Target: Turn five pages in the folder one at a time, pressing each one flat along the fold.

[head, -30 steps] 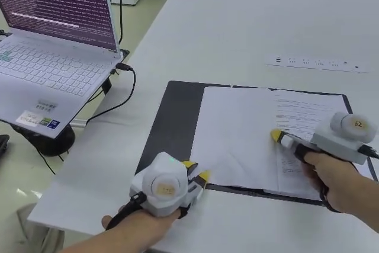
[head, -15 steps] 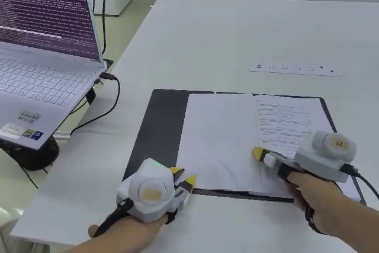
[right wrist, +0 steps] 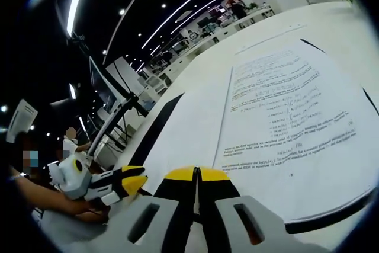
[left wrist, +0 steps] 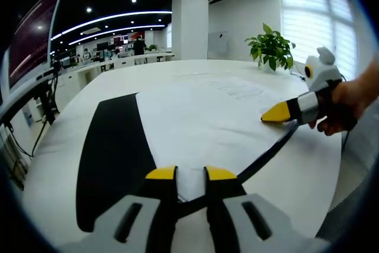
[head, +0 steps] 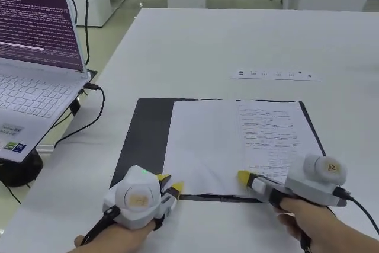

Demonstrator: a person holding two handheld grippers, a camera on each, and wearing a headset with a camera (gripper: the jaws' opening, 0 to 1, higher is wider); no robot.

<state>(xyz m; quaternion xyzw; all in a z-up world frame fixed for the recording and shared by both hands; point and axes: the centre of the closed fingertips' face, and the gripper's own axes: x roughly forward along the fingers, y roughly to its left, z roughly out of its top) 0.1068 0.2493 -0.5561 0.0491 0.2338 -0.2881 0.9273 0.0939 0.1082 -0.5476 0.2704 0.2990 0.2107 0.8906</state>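
While the folder [head: 148, 140] lies open on the table [head: 237, 39], right of the laptop [head: 29, 87], the left gripper [head: 170, 183] sits at its near edge. Its fingers are slightly parted, just off the corner of the blank page [head: 201, 146]. The right gripper [head: 243, 176] has its fingers pressed together, with nothing visible between them. Its tip is at the near end of the fold, beside the printed page [head: 275, 134].

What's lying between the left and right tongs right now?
In the head view, the lower part of the blank page and the black bottom edge of the folder span the stretch between the left tongs and the right tongs.
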